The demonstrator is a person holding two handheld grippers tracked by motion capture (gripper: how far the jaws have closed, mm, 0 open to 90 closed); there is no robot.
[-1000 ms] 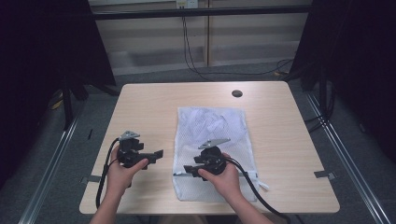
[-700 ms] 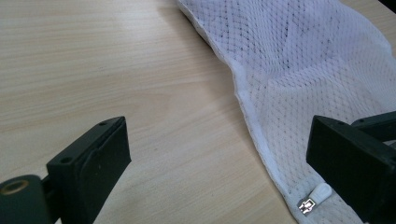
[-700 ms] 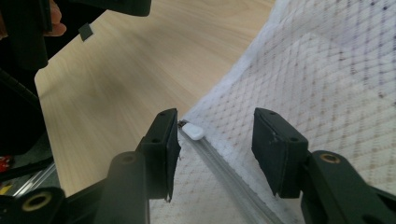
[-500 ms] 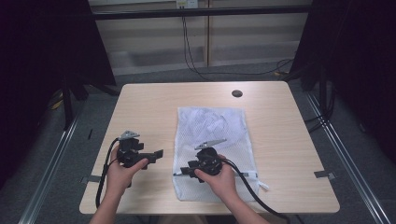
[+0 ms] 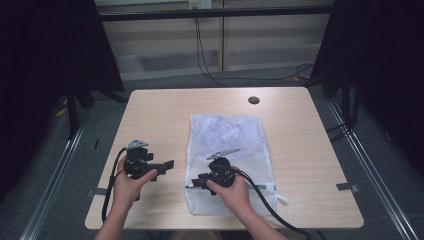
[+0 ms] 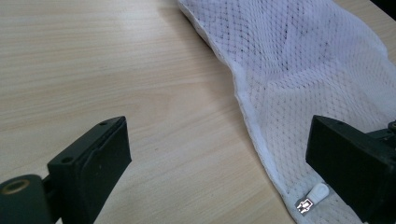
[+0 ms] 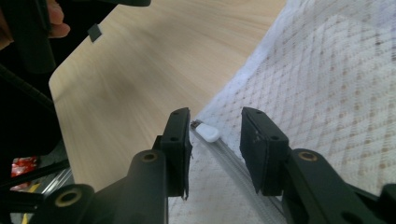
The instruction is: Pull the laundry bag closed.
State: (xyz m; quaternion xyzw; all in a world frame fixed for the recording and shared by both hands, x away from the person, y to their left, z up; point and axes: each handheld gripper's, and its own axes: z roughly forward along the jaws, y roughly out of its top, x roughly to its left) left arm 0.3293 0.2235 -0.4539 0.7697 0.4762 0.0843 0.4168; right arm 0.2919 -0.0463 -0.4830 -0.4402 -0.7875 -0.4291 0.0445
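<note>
A white mesh bag lies flat on the wooden table, its zipper along the near edge. In the right gripper view the white zipper pull sits at the bag's corner between my right gripper's jaws, which have just been closing. A gap still shows on both sides and the pads do not press it. In the high view my right gripper points left over the bag's near left corner. My left gripper rests to the left of the bag. Its jaws stand wide open over bare wood, with the pull beside one jaw.
A small dark round cap sits in the tabletop at the far right. Black cables trail from both grippers off the near edge. Metal rails run along the floor at both sides of the table.
My right gripper has slid a little toward the bag's near left corner and its jaws stand narrower. The left hand and gripper have kept still.
</note>
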